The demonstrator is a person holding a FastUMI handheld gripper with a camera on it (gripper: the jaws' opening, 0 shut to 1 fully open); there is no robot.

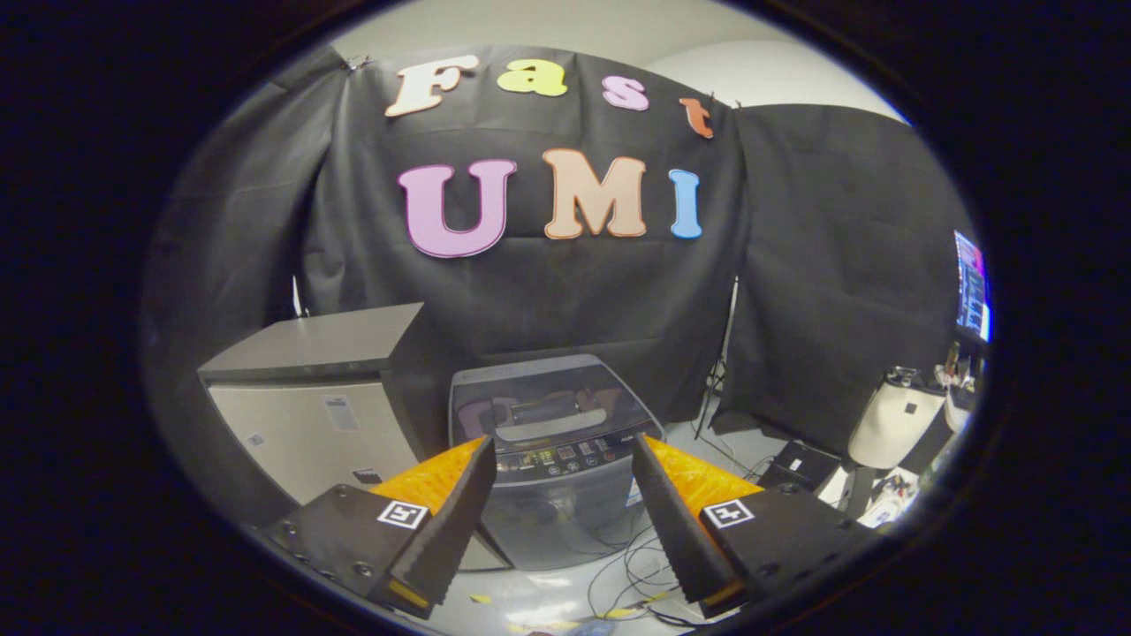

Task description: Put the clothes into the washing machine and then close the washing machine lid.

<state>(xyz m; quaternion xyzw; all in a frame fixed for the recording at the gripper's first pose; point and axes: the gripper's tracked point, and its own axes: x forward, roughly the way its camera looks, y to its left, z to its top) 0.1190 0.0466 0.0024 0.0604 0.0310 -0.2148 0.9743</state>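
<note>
A grey top-loading washing machine (pixel 552 459) stands on the floor ahead of me, in front of the black cloth wall. Its dark glass lid (pixel 548 397) lies flat and shut, with a pale handle bar along its front and a control panel (pixel 565 461) below that. My gripper (pixel 565 446) is open, held well back from the machine, and its two fingers frame the machine's front with nothing between them. I cannot make out any clothes.
A low grey cabinet (pixel 309 397) stands just left of the machine. Loose cables (pixel 632 565) trail over the floor in front and to the right. Further right are a black box (pixel 800 464), a white chair (pixel 892 424) and a cluttered desk with a lit screen (pixel 969 287).
</note>
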